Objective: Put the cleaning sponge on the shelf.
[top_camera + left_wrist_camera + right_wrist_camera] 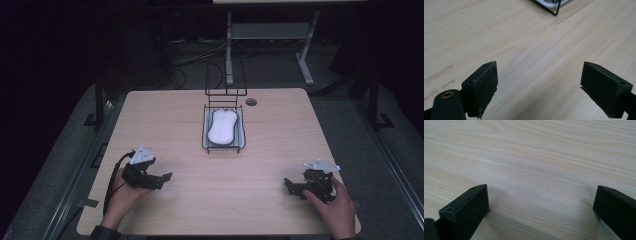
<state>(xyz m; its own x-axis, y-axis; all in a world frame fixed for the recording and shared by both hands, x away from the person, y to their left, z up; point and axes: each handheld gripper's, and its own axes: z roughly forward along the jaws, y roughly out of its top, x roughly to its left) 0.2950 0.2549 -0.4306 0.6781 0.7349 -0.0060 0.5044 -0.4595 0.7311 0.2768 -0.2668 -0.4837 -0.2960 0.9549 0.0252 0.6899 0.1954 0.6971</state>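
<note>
White cloth [222,125] lies far beyond left claw [162,180].

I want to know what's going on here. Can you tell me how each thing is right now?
Left gripper: open, empty, low over the table.
Right gripper: open, empty, low over the table.
Wire basket: upright in the middle of the table, handle raised.
White thing: lying flat inside the basket.
Table: bare around the grippers.
</note>
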